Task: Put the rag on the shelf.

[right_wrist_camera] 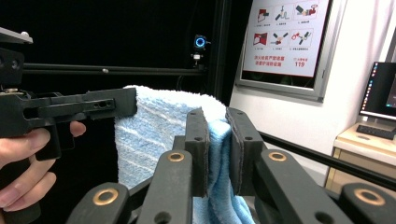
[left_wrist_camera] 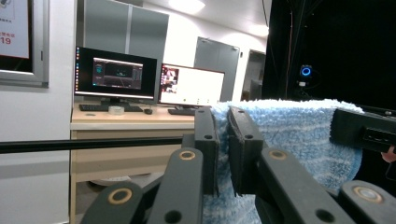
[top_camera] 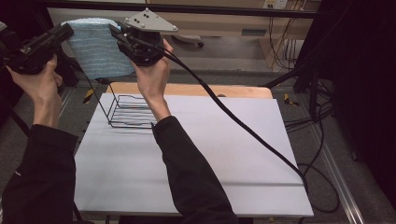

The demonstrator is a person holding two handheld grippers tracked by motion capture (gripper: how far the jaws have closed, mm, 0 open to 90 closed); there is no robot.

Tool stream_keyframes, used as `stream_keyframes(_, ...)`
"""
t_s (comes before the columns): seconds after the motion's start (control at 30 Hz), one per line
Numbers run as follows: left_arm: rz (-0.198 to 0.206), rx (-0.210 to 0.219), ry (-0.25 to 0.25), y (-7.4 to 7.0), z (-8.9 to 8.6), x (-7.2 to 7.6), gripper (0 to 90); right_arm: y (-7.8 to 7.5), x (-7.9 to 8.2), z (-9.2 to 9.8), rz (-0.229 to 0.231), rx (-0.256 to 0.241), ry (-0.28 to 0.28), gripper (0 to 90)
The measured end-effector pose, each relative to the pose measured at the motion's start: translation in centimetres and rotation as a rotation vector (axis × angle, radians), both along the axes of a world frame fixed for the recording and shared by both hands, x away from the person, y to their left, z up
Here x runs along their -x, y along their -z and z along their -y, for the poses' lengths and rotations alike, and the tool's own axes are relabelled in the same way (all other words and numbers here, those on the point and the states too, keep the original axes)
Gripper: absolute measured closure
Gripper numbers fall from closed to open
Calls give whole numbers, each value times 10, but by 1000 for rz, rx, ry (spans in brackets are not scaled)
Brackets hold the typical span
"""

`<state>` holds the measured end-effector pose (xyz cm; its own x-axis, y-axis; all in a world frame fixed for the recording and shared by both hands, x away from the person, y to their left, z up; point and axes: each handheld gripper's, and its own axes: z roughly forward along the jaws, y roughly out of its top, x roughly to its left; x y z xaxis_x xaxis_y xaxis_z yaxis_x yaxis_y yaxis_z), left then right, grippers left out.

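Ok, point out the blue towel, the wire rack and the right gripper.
blue towel point(top_camera: 98, 46): high view, middle of the hanging cloth.
wire rack point(top_camera: 133, 112): high view, its wire base on the table.
right gripper point(right_wrist_camera: 217, 154): right gripper view, between its jaws, shut on the towel edge.

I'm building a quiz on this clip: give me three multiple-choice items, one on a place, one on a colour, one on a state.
1. Where is the towel?
A. flat on the table
B. held in the air beyond the wire rack
C. inside the rack

2. The towel's colour?
A. light blue
B. red
C. black

3. The jaws of the left gripper and right gripper are:
A. both open and empty
B. one open
C. both shut on the towel

Answers: B, it hangs between the raised grippers; A, blue terry cloth; C, cloth sits pinched between each pair.
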<state>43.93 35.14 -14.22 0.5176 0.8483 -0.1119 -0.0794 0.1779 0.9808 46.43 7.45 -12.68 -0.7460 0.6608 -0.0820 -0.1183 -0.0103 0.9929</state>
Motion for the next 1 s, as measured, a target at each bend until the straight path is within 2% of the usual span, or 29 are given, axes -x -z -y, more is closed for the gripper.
stream_keyframes(0.1, -4, 5, -3, -2, -1, -6, 828, -2, -4, -2, 7, 7, 3, 805)
stream_keyframes(0.2, -17, -19, -12, -3, -1, -12, 827, -2, -10, -3, 2, 20, 14, 805)
stream_keyframes(0.33, -19, -14, -5, -3, -1, -19, 826, -1, -17, -3, -6, 25, 22, 805)
stream_keyframes(0.67, -26, -28, -15, -13, 3, -39, 826, -9, -35, -2, -15, 17, 42, 805)
stream_keyframes(0.8, -33, -34, -5, -10, 3, -47, 825, -8, -41, -2, -19, 26, 52, 805)
stream_keyframes(1.0, -61, -63, -17, -4, 2, -58, 825, 0, -53, -4, -55, 38, 69, 805)
